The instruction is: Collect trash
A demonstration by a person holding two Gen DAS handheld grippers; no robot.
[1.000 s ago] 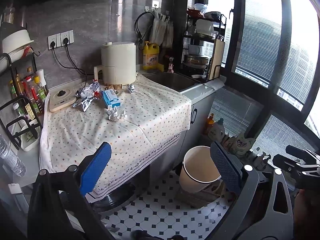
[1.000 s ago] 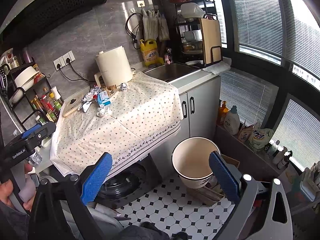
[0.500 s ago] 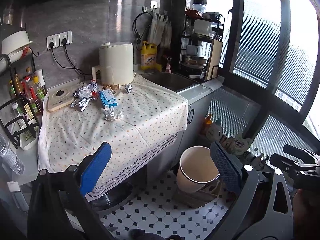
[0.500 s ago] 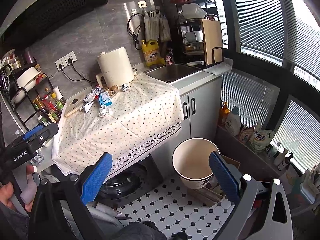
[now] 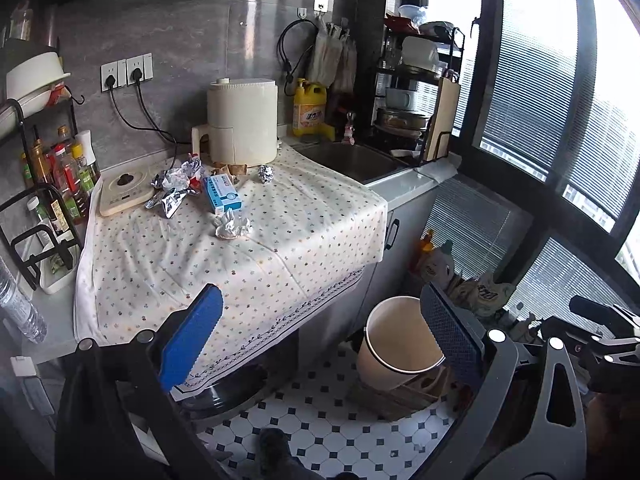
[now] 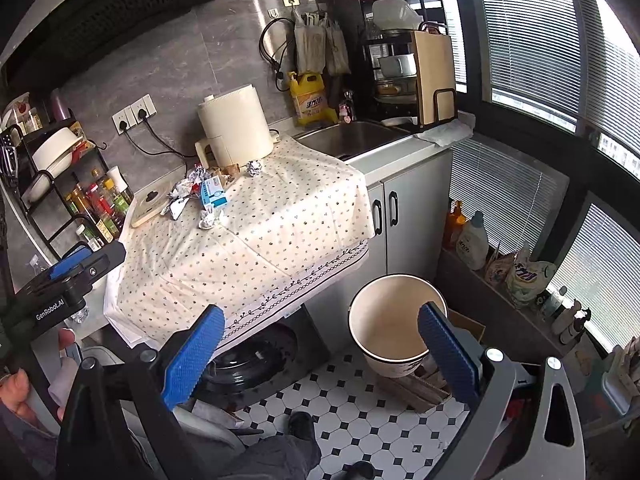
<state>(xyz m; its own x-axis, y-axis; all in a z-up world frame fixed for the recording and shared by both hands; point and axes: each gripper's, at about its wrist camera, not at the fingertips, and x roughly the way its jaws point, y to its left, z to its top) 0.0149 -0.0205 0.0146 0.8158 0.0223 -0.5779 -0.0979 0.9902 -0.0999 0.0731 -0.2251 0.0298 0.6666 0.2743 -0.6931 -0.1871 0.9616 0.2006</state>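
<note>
The left hand-held gripper point(image 5: 320, 336) and the right hand-held gripper point(image 6: 320, 354) both hang in open air short of the worktop point(image 5: 248, 264), each with its jaws spread wide and nothing between them. The trash sits at the far side of the flowered cloth point(image 6: 280, 232), well back from the hanging front edge: crumpled foil wrappers point(image 5: 172, 190), a blue box point(image 5: 222, 194), a white paper wad point(image 5: 232, 226) just in front of the box, and a small foil ball point(image 5: 265, 173) near the cream appliance point(image 5: 242, 120). The near half of the cloth is bare — wide room for reaching in. To the right the cloth ends at the sink point(image 6: 352, 138). Below that corner a cream bin point(image 6: 394, 324) stands on the tiled floor point(image 6: 360, 412), tilted slightly, mouth open upward, with cardboard under it. Bottles crowd the rack point(image 5: 44, 200) at the left edge. Against half a second ago, the left view has drawn slightly closer to the worktop; the right view is nearly unchanged, and no piece of trash has shifted.
</note>
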